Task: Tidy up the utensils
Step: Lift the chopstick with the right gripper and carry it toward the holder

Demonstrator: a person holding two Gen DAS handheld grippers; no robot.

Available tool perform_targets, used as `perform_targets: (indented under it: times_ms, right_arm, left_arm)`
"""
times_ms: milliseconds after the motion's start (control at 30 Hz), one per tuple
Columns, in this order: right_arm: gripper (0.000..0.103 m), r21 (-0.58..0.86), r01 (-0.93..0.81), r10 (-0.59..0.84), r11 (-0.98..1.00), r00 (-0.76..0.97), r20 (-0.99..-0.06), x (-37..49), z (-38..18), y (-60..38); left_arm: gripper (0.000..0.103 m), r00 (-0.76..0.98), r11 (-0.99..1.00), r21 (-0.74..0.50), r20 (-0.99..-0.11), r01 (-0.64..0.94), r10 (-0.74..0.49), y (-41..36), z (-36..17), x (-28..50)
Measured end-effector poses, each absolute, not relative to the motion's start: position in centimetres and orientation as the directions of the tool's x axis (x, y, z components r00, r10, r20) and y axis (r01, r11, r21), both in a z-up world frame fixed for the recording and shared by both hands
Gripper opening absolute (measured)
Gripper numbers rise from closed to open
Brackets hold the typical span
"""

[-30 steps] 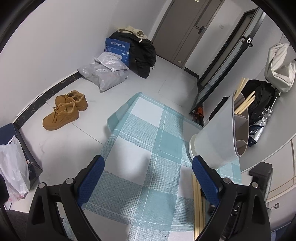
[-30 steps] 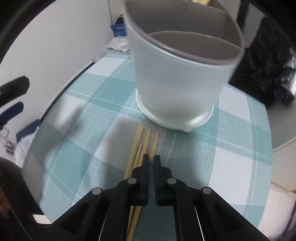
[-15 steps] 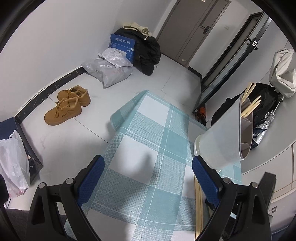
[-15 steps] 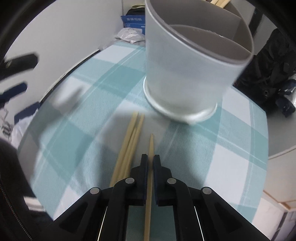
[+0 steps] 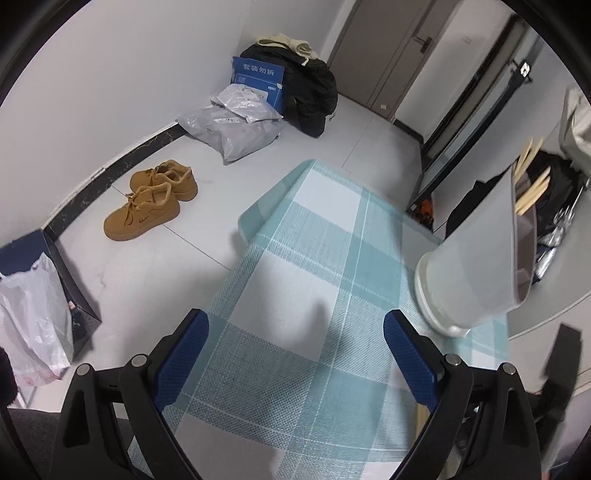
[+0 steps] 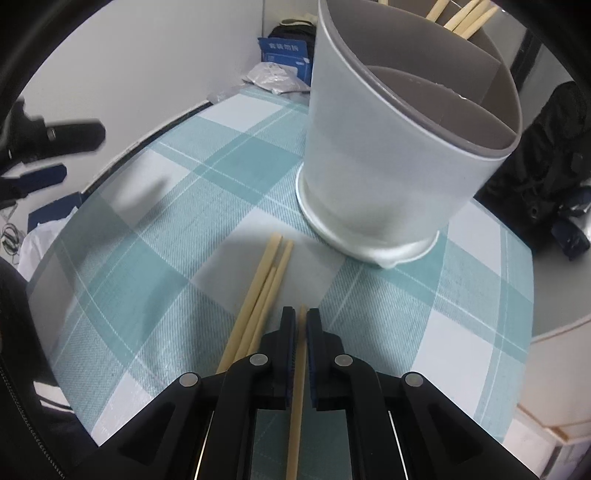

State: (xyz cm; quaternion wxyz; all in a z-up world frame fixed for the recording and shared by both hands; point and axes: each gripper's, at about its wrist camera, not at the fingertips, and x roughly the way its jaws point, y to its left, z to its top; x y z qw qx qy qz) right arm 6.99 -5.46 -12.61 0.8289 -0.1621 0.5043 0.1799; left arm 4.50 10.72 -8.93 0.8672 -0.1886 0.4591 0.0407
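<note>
My right gripper (image 6: 301, 314) is shut on one wooden chopstick (image 6: 296, 406), which runs back between the pads toward the camera. Three more chopsticks (image 6: 264, 280) lie on the checked tablecloth (image 6: 166, 258) just left of it, pointing at the white utensil holder (image 6: 399, 147). The holder has divided compartments, and several chopsticks (image 6: 465, 18) stand in its far one. My left gripper (image 5: 295, 332) hangs open above the cloth with nothing between its blue pads; the holder (image 5: 476, 258) stands to its right. A chopstick end (image 5: 421, 417) peeks out by its right finger.
The table is small, and its edges drop to the floor on the left and far sides. On the floor lie tan shoes (image 5: 151, 199), grey parcel bags (image 5: 236, 125), a blue box (image 5: 258, 74) and black bags (image 5: 310, 92). A white plastic bag (image 5: 33, 314) sits at the lower left.
My right gripper has closed on a single chopstick and drawn it apart from the other three. The left gripper's view has shifted slightly, so the holder sits further right in it.
</note>
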Motion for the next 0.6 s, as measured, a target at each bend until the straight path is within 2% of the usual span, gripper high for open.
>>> perform_targets:
  times_ms: [167, 300, 400, 533, 600]
  right_arm:
    - [0.003, 0.084, -0.373, 0.257, 0.924, 0.441, -0.860, 7.2, -11.0, -8.8]
    - [0.003, 0.306, -0.248, 0.392, 0.919, 0.506, -0.768, 7.4, -8.6, -14.1]
    - [0.003, 0.466, -0.181, 0.477, 0.866, 0.579, -0.661, 7.2, -7.2, -18.2]
    - [0.003, 0.613, -0.087, 0.508, 0.785, 0.656, -0.558, 6.9, -7.0, -22.9]
    - [0.003, 0.616, -0.055, 0.479, 0.786, 0.684, -0.550, 6.6, -6.7, -24.4]
  left_arm:
    - [0.093, 0.501, 0.960, -0.245, -0.853, -0.136, -0.147, 8.0, -9.8, 5.2]
    - [0.093, 0.465, 0.981, -0.192, -0.871, -0.033, -0.155, 5.0, -9.7, 5.5]
    - [0.093, 0.436, 0.987, -0.163, -0.887, 0.007, -0.149, 3.4, -9.9, 6.1]
    - [0.093, 0.393, 0.993, -0.112, -0.913, 0.027, -0.114, 1.5, -10.8, 7.0]
    - [0.093, 0.377, 0.996, -0.087, -0.922, 0.024, -0.089, 1.2, -11.2, 7.3]
